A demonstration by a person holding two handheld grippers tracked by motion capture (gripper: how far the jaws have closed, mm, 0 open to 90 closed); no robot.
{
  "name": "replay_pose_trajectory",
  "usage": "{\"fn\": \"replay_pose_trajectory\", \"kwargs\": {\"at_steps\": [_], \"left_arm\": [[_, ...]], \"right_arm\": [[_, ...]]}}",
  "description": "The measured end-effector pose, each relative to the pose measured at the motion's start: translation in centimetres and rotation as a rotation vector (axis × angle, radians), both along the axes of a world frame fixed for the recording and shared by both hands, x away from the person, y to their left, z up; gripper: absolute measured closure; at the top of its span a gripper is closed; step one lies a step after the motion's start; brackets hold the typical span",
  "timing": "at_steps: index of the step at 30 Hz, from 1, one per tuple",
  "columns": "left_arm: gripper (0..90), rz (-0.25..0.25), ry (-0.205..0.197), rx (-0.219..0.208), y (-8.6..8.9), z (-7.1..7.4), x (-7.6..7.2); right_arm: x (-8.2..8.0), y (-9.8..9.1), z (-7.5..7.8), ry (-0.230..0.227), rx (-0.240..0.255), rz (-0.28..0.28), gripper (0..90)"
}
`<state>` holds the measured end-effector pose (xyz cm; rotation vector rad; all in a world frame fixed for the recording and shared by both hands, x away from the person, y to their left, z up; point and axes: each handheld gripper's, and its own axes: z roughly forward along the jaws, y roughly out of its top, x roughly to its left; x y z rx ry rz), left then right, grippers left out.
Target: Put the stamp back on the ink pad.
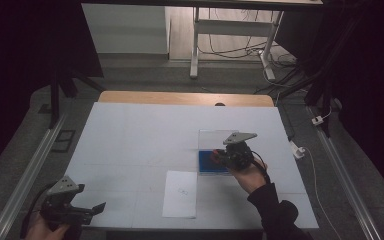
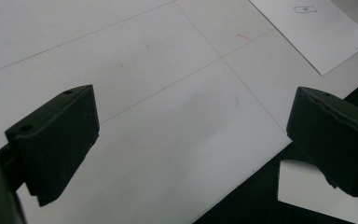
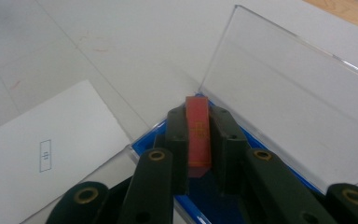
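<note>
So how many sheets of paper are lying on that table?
1: a white sheet of paper with a small printed box, near the table's front edge, left of the blue case.

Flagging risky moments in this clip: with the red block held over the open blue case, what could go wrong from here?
1. The right hand-held gripper pinches the narrow red rectangular block by its sides; it could twist or slip out.
2. The upright clear plastic lid of the blue-lined case stands close beside the jaws; a bump might shut it or shift the case.
</note>
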<state>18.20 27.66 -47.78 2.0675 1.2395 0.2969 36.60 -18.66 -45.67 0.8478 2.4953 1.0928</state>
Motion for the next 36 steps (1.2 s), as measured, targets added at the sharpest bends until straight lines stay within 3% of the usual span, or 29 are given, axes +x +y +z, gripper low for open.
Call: {"fn": "replay_pose_trajectory", "kwargs": {"at_steps": [14, 36], "left_arm": [[2.6, -0.001, 0.001, 0.0, 0.0, 0.0, 0.0], [2.7, -0.002, 0.001, 0.0, 0.0, 0.0, 0.0]], "right_arm": [[1.2, -0.8, -0.6, 0.005, -0.012, -0.048, 78.7], [1.8, -0.2, -2.4, 0.04, -0.065, -0.042, 78.6]]}}
